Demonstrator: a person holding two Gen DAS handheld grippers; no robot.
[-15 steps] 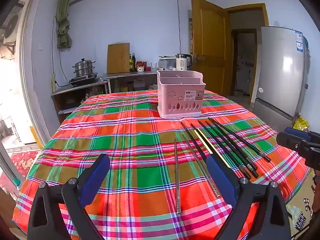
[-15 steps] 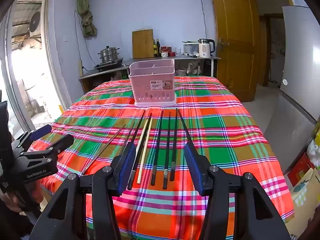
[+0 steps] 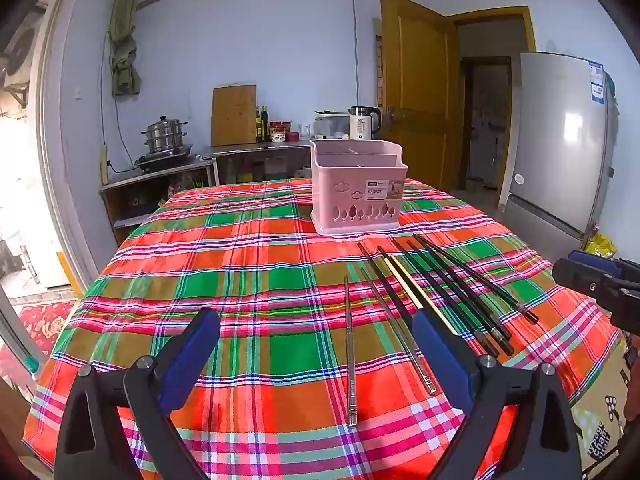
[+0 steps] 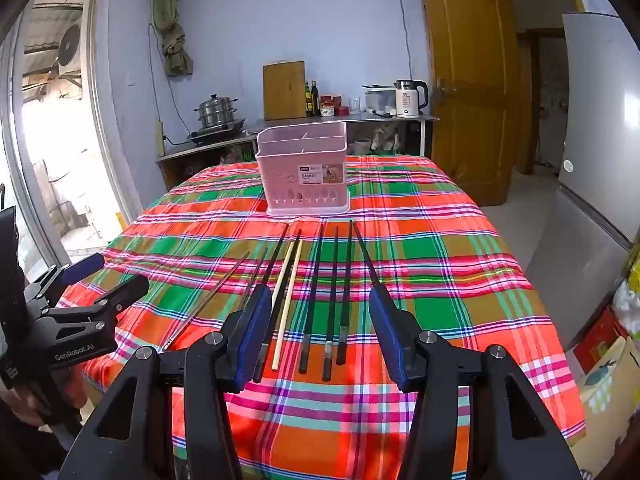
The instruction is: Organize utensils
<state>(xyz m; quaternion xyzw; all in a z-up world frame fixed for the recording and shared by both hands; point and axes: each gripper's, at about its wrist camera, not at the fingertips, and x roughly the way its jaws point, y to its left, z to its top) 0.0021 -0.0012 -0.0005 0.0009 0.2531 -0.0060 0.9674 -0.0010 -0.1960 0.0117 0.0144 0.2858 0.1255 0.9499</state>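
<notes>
Worktop (image 3: 248, 280): covered by a plaid cloth (image 4: 440, 264) in red, green, orange and white; the cloth hangs over the near edge.

Basket (image 3: 358, 188): pink plastic, divided compartments, labelled front, upright toward the far side of the worktop.

Chopsticks (image 4: 332, 292): loose on the cloth just in front of the basket, roughly parallel, tips toward it. The right wrist view shows about 6 dark ones and 1 pale (image 4: 286, 304). 2 metal chopsticks (image 3: 350, 356) lie to the left of the group, splayed slightly apart.

Left gripper (image 3: 316, 356): above the near edge, fingers (image 3: 192, 356) spread wide, holding nothing; the metal pair lies between them in the left wrist view.

Right gripper (image 4: 320, 328): above the near ends of the dark chopsticks, fingers (image 4: 252, 332) apart, holding nothing.

Room: pale blue walls; side counter (image 4: 340, 120) behind with steamer pot (image 4: 216, 110), cutting board (image 4: 284, 90), bottles (image 4: 312, 98) and kettle (image 4: 410, 98). Yellow-brown door (image 3: 416, 92) ajar at right; grey fridge (image 3: 560, 140) beside it. Green cloth (image 3: 124, 40) hangs on the wall at left.
</notes>
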